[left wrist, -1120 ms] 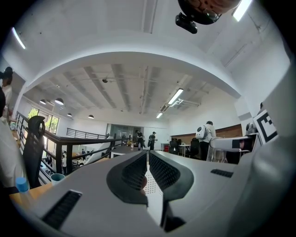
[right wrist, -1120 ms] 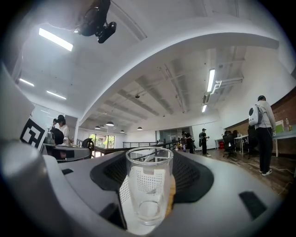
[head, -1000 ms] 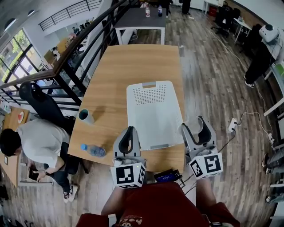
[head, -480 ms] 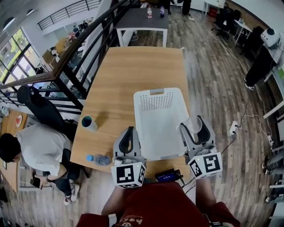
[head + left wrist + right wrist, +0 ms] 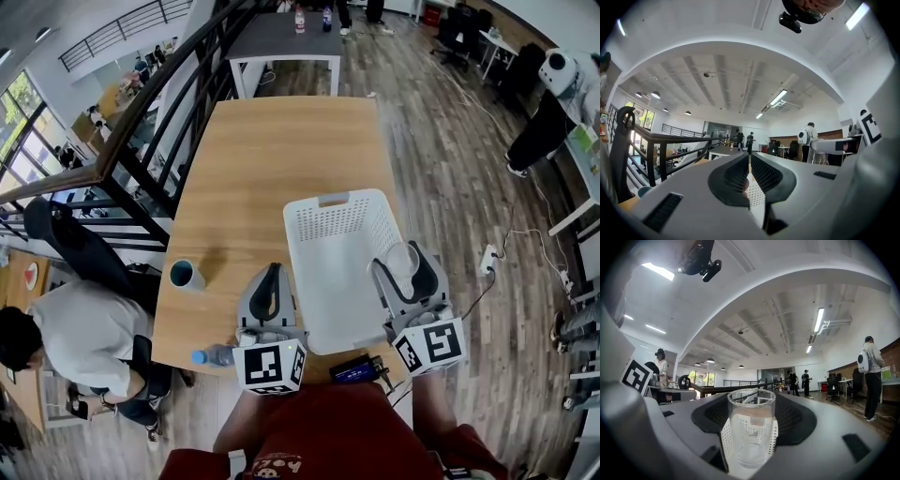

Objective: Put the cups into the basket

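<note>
A clear glass cup [image 5: 403, 262] [image 5: 751, 427] stands upright between my right gripper's [image 5: 405, 257] [image 5: 751, 420] jaws, which are shut on it. In the head view it hangs over the right near rim of the white perforated basket [image 5: 328, 223], which lies on the wooden table [image 5: 281, 141]. The basket's wall shows through the glass in the right gripper view. A teal cup [image 5: 184, 275] stands alone near the table's left edge. My left gripper [image 5: 271, 273] [image 5: 749, 165] is shut and empty, level, just left of the basket's near end.
A water bottle [image 5: 214, 355] lies at the table's near left corner, beside my left gripper. A dark device [image 5: 354, 372] sits at the near edge. A black railing [image 5: 141, 122] runs along the left, with a seated person [image 5: 66, 337] below it.
Both grippers have moved forward over the table. The right one, still holding the glass, has gone from beside the table's right edge to over the basket's right rim.
</note>
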Demonstrator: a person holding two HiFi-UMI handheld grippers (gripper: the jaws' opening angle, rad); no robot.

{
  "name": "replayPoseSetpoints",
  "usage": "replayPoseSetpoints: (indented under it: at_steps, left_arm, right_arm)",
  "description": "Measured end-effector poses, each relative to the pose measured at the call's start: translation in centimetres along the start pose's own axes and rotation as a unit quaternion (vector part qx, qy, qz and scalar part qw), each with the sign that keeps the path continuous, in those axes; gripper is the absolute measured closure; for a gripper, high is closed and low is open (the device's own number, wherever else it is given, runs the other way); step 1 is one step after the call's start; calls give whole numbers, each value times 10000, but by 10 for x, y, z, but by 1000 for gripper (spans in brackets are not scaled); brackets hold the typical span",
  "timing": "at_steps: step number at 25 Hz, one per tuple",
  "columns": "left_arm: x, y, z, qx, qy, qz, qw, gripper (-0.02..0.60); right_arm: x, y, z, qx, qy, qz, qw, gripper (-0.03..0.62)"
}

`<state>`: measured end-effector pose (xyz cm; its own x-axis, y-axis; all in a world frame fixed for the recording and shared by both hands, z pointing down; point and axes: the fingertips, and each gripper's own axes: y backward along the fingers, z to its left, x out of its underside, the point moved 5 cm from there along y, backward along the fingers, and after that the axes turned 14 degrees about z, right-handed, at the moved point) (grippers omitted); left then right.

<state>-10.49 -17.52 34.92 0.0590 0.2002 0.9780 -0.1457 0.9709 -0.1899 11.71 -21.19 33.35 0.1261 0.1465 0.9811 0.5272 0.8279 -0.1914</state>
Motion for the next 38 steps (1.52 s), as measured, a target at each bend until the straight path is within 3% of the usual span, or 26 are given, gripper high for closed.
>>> replayPoseSetpoints:
  at_steps: [20,38]
  left_arm:
    - [1,-33,28,593,-134,43,9981,560]
    - [12,-49,44,404,9,202,9990,560]
  right_arm:
    - [1,-48,27,231,219,132,9994,306]
    - [18,-98,30,-50,209,620,9978,306]
